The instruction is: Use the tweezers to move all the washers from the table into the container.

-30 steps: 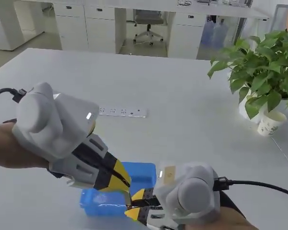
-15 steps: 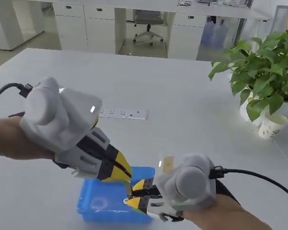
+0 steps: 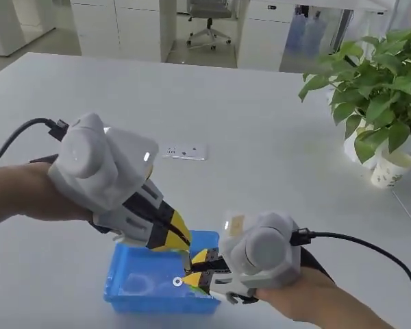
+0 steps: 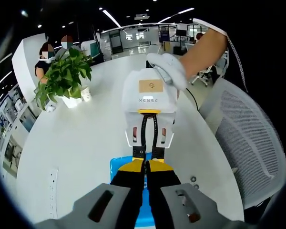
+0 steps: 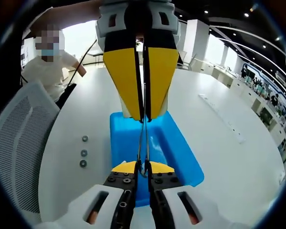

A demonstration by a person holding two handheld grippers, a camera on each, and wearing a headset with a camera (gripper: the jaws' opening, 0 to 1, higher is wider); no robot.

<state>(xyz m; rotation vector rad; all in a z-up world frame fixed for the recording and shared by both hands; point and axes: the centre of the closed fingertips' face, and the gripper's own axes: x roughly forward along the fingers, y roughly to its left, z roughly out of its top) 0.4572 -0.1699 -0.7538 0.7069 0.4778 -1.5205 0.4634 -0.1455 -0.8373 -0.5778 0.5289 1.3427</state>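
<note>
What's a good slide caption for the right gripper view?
Over the container, the left gripper and right gripper both grip the tweezers; three washers lie on the table beside it.

The head view is looking down on the table (image 3: 274, 110) from above, the blue container (image 3: 133, 286) at its bottom centre, while both gripper views are facing each other close above that shared container.

Tip to tip, left gripper (image 3: 184, 247) and right gripper (image 3: 193, 269), fingers (image 3: 174, 230) closed.
</note>
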